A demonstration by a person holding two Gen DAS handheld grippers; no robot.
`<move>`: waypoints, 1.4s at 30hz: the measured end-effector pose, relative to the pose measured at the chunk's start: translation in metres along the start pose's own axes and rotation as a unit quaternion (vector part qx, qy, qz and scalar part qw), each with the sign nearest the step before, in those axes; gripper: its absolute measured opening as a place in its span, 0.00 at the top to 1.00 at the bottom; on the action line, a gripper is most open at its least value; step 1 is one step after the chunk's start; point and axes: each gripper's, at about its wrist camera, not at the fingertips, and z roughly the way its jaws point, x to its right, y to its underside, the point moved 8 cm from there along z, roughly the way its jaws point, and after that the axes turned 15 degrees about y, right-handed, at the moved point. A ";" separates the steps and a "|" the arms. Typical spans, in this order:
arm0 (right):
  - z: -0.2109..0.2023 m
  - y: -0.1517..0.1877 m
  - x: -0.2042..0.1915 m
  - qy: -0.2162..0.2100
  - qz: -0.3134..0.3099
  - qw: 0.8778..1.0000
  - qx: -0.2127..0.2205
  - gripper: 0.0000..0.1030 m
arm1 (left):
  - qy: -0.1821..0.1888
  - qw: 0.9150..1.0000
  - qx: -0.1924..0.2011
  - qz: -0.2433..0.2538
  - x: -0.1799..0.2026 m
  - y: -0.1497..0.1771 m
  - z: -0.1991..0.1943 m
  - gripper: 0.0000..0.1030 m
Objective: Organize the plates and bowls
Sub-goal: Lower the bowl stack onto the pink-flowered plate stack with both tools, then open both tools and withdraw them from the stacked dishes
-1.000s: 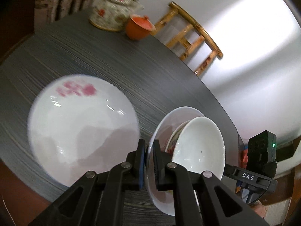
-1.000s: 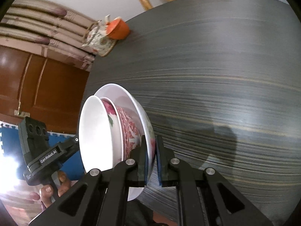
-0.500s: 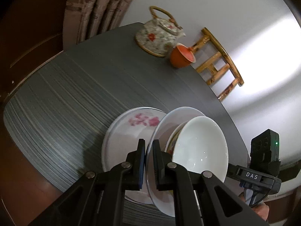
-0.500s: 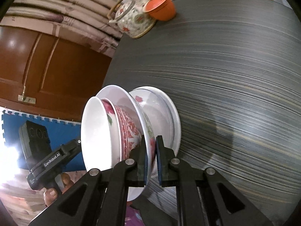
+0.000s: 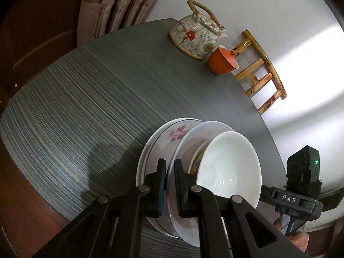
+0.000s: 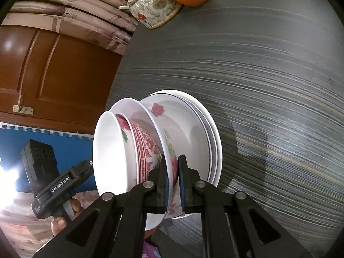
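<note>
Both grippers hold one white plate by opposite rims, with nested bowls on it. My left gripper is shut on the plate's rim; a plain white bowl sits on top. My right gripper is shut on the same plate, which carries a red-patterned bowl and the white bowl. Just beneath lies a stack of flower-printed plates on the dark table, also in the right wrist view. Whether the held plate touches the stack is unclear.
A floral teapot and an orange cup stand at the table's far edge, also in the right wrist view. A wooden chair is beyond the table. A brown door is on the left.
The held plate with bowls has moved over the flower-printed plates and come down close onto them. Both grippers stay shut on its rim.
</note>
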 end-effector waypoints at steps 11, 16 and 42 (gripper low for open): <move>0.002 0.004 0.001 -0.012 -0.006 1.000 0.014 0.88 | -0.018 0.998 0.035 0.055 0.007 -0.003 -0.003 0.91; -0.003 0.005 -0.002 0.050 -0.048 0.996 0.062 0.77 | -0.074 0.989 0.055 0.119 0.015 -0.005 -0.013 0.79; -0.126 0.105 -0.022 0.149 -0.043 0.912 0.381 0.21 | -0.175 0.940 0.088 0.279 0.058 0.077 -0.069 0.56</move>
